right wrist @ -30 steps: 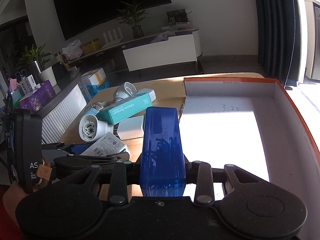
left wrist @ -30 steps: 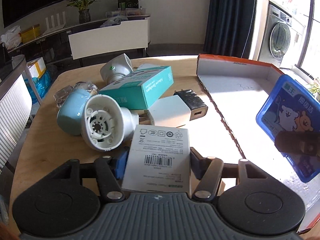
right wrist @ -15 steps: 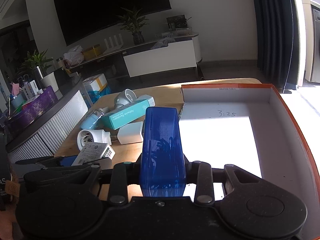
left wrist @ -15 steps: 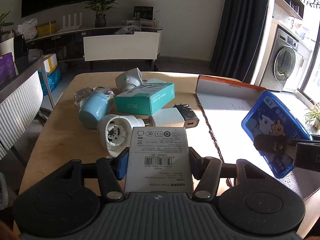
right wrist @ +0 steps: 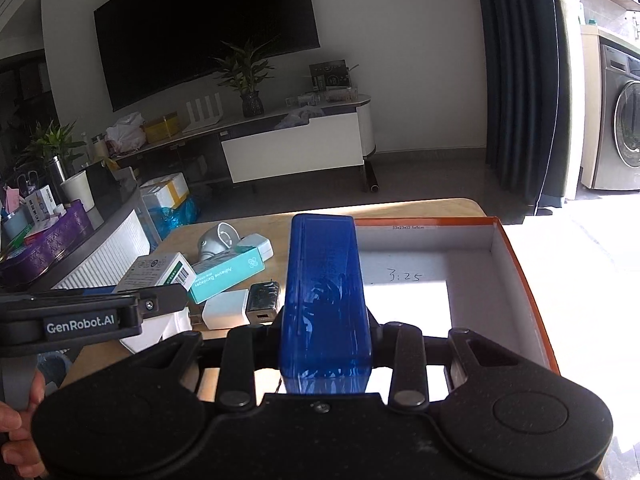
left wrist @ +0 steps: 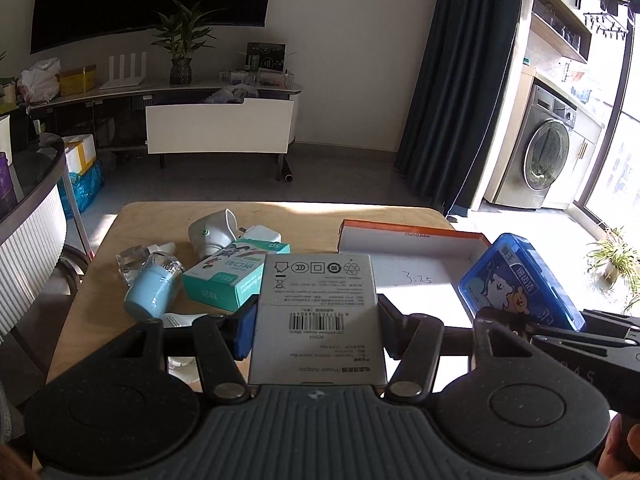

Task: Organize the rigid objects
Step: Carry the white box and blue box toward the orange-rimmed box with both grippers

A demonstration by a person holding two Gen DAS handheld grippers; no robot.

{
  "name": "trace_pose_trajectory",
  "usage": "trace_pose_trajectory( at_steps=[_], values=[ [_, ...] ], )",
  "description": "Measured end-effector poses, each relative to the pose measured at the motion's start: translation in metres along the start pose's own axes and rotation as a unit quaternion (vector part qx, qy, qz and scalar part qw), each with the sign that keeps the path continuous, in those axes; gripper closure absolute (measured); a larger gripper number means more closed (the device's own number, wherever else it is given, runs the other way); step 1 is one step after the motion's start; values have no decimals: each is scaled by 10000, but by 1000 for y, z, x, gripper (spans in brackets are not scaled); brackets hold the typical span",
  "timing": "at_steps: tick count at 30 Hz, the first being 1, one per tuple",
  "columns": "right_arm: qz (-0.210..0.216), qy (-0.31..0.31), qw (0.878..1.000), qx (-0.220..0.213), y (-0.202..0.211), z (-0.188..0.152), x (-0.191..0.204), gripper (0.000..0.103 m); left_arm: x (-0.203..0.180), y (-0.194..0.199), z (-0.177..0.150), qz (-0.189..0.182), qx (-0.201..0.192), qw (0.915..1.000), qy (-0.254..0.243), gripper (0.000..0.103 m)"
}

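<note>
Boxes are in both grips: the left hand-held gripper [left wrist: 316, 320] is clamped on a white adapter box [left wrist: 318, 316], barcode face up, and the right hand-held gripper [right wrist: 325, 320] is clamped on a blue plastic case [right wrist: 325, 300] turned on edge, both lifted clear of the bench [left wrist: 116, 280]. This looks like the carrying step, with each item due to go into the orange-rimmed tray [right wrist: 516, 264], which lies just ahead of the blue case. The next move calls for lowering the case flat onto the white tray floor near the far wall, then releasing. Farther off, still loose on the bench, lie a teal carton [left wrist: 234, 276], a pale blue cup [left wrist: 150, 292], a white cube charger [right wrist: 225, 308], a black plug [right wrist: 263, 302] and a round white gadget [left wrist: 210, 232].
</note>
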State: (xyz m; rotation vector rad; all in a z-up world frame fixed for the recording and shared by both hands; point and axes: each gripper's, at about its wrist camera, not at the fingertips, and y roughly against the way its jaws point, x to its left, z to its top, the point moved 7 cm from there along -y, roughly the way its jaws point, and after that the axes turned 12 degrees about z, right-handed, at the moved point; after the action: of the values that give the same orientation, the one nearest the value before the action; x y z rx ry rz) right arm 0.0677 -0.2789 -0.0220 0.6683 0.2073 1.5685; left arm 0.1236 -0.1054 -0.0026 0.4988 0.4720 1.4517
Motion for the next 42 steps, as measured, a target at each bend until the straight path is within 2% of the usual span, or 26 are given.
trace_pose_trajectory(
  at_steps=[5,15,42],
  values=[
    [-184,-25,9998,-92,4,12,-9,62,-19,-3,6,-143,-90,9998,-62,44],
    [-466,-84,9988,-83,11,15,-32,62,-34,-13,8,-297,-13,9994,-155,44],
    [-687,-126,9975,-111,-1,27,-57,62,-73,-31,15,-523,93,9975,-459,44]
  ],
)
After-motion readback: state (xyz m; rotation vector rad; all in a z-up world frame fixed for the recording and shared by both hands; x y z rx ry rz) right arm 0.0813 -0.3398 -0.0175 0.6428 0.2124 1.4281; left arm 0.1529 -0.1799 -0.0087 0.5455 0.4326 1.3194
